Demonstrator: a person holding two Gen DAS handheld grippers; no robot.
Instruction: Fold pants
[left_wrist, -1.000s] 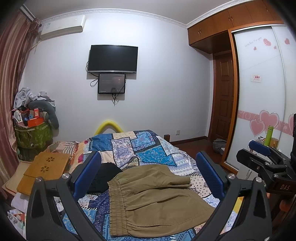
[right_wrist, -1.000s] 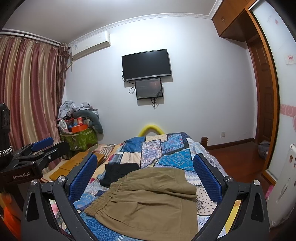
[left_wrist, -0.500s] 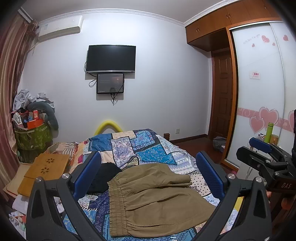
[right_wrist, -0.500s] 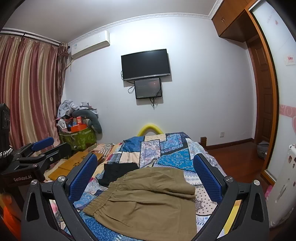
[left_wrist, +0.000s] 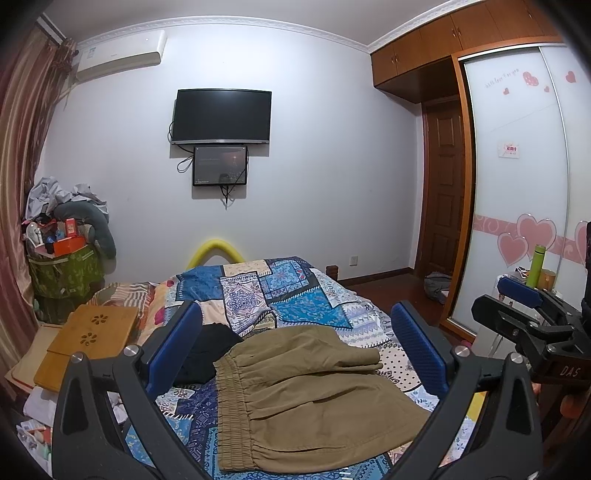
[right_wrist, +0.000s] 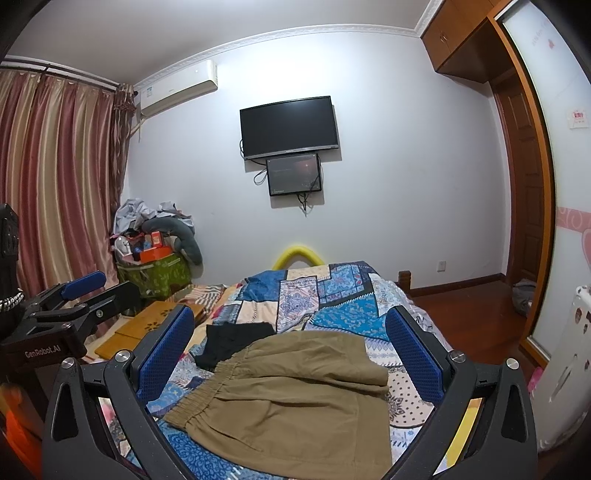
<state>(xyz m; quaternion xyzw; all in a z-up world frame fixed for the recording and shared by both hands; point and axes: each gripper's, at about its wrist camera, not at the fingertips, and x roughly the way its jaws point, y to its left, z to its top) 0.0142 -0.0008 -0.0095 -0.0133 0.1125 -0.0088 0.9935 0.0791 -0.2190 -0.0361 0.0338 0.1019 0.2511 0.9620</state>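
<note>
Olive-brown pants (left_wrist: 310, 398) lie folded on the patchwork bedspread (left_wrist: 291, 295), elastic waistband to the left; they also show in the right wrist view (right_wrist: 295, 402). My left gripper (left_wrist: 295, 347) is open and empty, held above the near end of the pants. My right gripper (right_wrist: 291, 350) is open and empty, also above the pants. Each gripper shows in the other's view: the right one (left_wrist: 532, 314) at the right edge, the left one (right_wrist: 74, 306) at the left.
A black garment (left_wrist: 207, 350) lies on the bed left of the pants. A wooden lap desk (left_wrist: 88, 343) sits at the bed's left side. A cluttered green basket (left_wrist: 62, 273) stands by the curtain. A wardrobe (left_wrist: 517, 184) is on the right.
Both grippers stay open and barely move; the views shift only slightly. The pants lie unchanged.
</note>
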